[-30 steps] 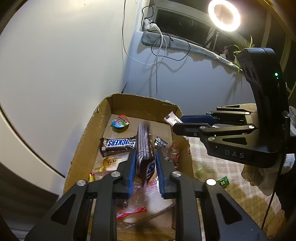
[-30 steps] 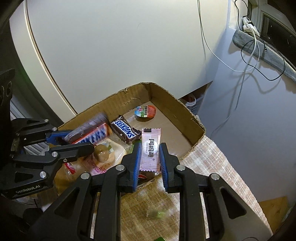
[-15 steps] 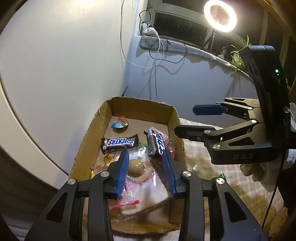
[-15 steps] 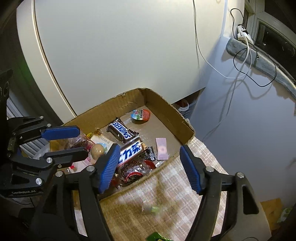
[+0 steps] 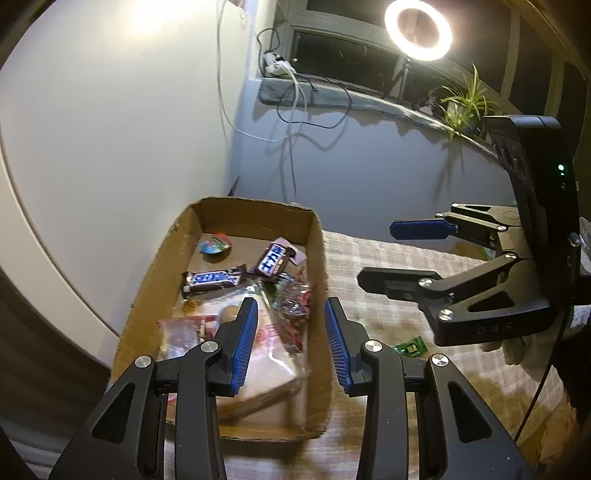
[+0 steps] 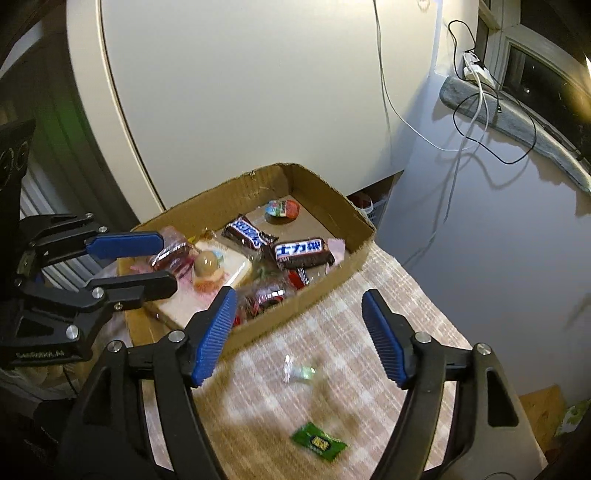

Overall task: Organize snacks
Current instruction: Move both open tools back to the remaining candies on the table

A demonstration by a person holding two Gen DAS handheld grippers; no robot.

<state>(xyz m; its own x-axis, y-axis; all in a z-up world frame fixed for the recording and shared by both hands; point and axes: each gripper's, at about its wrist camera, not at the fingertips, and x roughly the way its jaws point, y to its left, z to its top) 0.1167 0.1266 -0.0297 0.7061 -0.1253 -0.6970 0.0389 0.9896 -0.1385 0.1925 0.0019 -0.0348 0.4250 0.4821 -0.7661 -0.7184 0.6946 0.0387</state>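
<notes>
A cardboard box (image 5: 319,254) (image 6: 354,218) holds several snacks: two Snickers bars (image 5: 214,278) (image 6: 301,253), a round jelly cup (image 5: 216,245) (image 6: 282,208), a pink packet (image 6: 338,249) and a wrapped sandwich (image 5: 273,365). My left gripper (image 5: 291,341) is open and empty above the box's near end. My right gripper (image 6: 299,330) is open and empty above the checked cloth. A green candy (image 6: 319,441) (image 5: 410,347) and a clear-wrapped candy (image 6: 297,371) lie on the cloth outside the box.
The box sits at the left edge of a table with a checked cloth (image 6: 332,332). A white curved panel (image 6: 240,92) stands behind it. A windowsill with cables (image 5: 295,88), a ring light (image 5: 417,29) and a plant (image 5: 461,103) lie beyond.
Both grippers have opened and pulled back. The left one let go of a Snickers bar and the right one let go of the pink packet; both now lie in the box.
</notes>
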